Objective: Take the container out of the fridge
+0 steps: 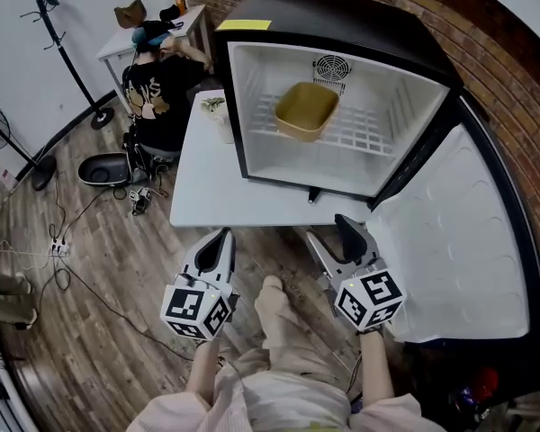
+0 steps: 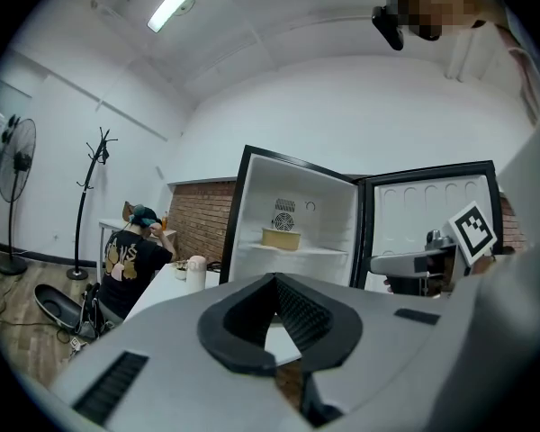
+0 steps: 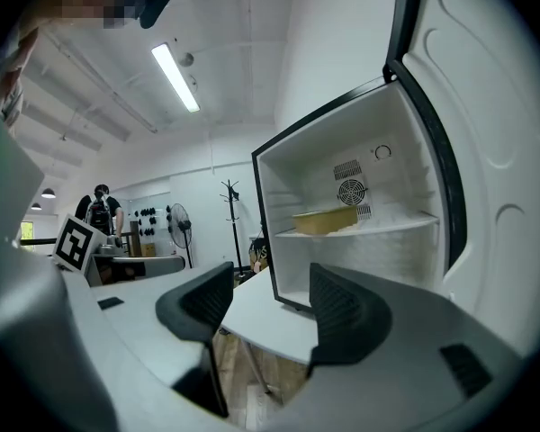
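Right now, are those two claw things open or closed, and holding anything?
Left gripper: closed, holding nothing.
Right gripper: open, holding nothing.

No legible words, numbers or brand names in any view; yellow sticker (image 1: pixel 244 24) on fridge (image 1: pixel 360 27) top: no print can be made out; cube (image 1: pixel 196 309) on left gripper (image 1: pixel 220 239) and cube (image 1: pixel 369 298) on right gripper (image 1: pixel 335 235): black-and-white square code markers, patterns only, no letters; pale graphic on the shirt (image 1: pixel 149 94) of the seated person: too small to read; fridge interior and door liner: no readable labels.
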The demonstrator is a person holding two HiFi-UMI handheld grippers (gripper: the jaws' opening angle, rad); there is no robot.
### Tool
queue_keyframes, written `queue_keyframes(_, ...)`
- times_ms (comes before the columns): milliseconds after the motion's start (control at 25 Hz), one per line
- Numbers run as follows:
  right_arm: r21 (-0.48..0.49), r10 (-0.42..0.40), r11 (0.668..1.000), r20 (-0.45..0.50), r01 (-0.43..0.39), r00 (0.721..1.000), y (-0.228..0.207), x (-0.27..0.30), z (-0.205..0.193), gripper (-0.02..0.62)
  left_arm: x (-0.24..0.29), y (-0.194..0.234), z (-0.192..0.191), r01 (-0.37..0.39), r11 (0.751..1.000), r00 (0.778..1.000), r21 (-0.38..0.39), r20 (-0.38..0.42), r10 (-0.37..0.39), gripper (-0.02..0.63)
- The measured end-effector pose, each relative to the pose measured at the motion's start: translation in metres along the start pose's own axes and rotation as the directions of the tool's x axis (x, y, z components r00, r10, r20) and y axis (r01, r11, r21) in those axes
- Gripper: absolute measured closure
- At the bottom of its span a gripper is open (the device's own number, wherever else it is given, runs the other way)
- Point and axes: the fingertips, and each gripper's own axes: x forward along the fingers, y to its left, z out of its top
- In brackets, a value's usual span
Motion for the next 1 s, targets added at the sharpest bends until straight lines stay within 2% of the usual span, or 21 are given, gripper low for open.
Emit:
queue_keyframes(240,-0.098,-0.042,0.994,0.025,0.045,0.999,-0.024,0.033,0.024,0.345,0.044,0.02,0.011,0.028,1.0,1.0,0.014,0.003,-0.028,0.615)
queue_keyframes(680,-0.242,-0.051,0.968,0.044,0.06,0.998,-0.051,0.093,0.076,0.345,0.119,0.043,0.037,0.092,0.996,0.996,0.017,0.001,-0.092,0.615)
queue_keyframes(880,-0.352,-0.029,0.936,-0.004,0.025,1.0,-0.054,0.115,0.087,0.345,0.143,0.046,0.04,0.115,0.993,0.993,0.013,-0.008,-0.115,0.615)
queue_keyframes(1000,-0.383,-0.03,0.924,-0.054,0.007,0.998,-0.054,0.123,0.088,0.345,0.155,0.041,0.038,0.148,0.989,0.989,0.021,-0.021,-0.147,0.615)
